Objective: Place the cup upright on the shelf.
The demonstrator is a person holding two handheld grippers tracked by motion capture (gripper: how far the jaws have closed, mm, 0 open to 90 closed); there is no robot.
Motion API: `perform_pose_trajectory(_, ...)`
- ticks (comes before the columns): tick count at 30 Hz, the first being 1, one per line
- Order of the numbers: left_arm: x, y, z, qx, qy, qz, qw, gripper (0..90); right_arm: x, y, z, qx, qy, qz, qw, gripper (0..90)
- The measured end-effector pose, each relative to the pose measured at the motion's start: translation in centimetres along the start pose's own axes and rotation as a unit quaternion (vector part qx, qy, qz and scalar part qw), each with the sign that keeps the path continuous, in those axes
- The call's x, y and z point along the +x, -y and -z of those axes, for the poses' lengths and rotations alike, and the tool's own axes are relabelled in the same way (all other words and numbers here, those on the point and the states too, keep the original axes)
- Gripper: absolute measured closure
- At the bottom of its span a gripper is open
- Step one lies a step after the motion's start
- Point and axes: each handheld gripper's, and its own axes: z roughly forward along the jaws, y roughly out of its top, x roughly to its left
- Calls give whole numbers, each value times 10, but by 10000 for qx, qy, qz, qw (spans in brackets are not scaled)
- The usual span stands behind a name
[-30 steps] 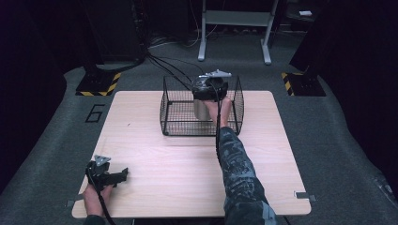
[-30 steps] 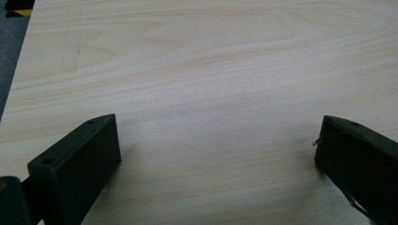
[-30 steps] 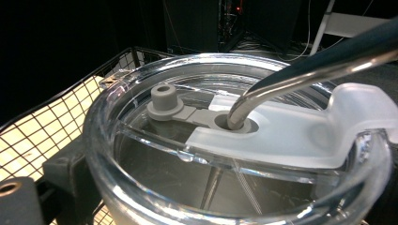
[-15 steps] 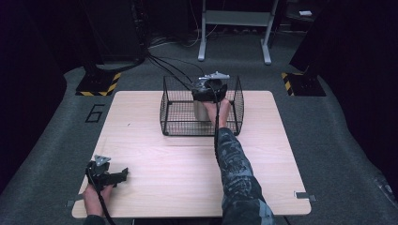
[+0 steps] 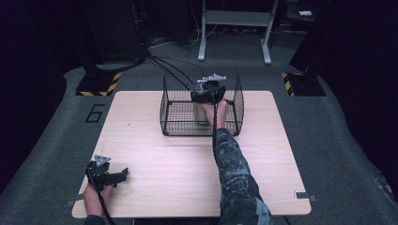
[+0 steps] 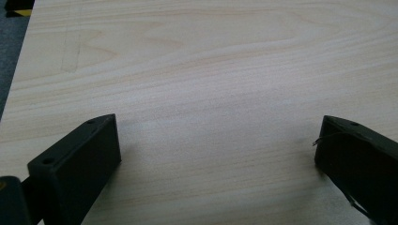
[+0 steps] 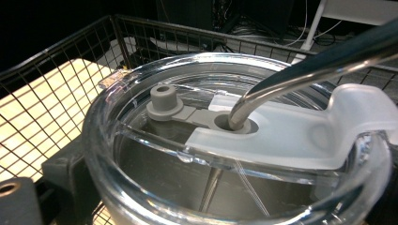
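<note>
Nearest you, your left gripper rests at the near left corner of the table, and its jaws stand wide apart over bare wood with nothing between them. It plays no part for now; the only risk there is its cable catching as you shift.

Farther out, your right forearm reaches across the middle of the table into the wire basket, which sits at the far edge. Your right gripper is inside it, at the top of a metal tumbler that stands upright on the basket floor.

In the right gripper view, the tumbler's clear lid sits right against the camera, with a metal straw leaning out through the hole in its frosted slider. One black jaw lies close to the tumbler's side at lower left; the other is hidden behind the cup. It looks like the jaws are around the tumbler just under the rim, but you cannot tell whether they are pressing it or merely bracketing it.

That is the main hazard. If the grip is loose, the smooth wall could slip and the tumbler could drop or tip. Lift straight up: a tilt could swing the straw into the basket wall, and a low lift could catch the base on the rim and drag the basket.
</note>
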Motion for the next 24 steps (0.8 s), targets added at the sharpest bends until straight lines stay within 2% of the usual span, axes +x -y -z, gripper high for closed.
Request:
perform_pose_trajectory(2,0,0,0,-8,2,10,10000,4,2,1,-2,37,19,-45,10000,38)
perform_pose_trajectory(7,0,0,0,1,-3,-10,10000,4,4,1,-6,76,39,68,9999,37)
perform_pose_trajectory(11,0,0,0,-1,3,-9,10000,4,5,3,-9,147,47,21,9999,37)
perform_pose_trajectory(21,0,0,0,-3,3,-1,10000,4,4,6,-9,186,5,120,9998,36)
perform_pose_trajectory(22,1,0,1,51,2,-69,10000,4,5,7,-8,204,6,21,9998,36)
perform_pose_trajectory(23,1,0,1,59,10,-79,10000,4,3,9,-7,195,-21,133,9997,36)
perform_pose_trajectory(24,1,0,1,61,4,-85,9999,4,4,9,-6,201,-40,15,9998,36)
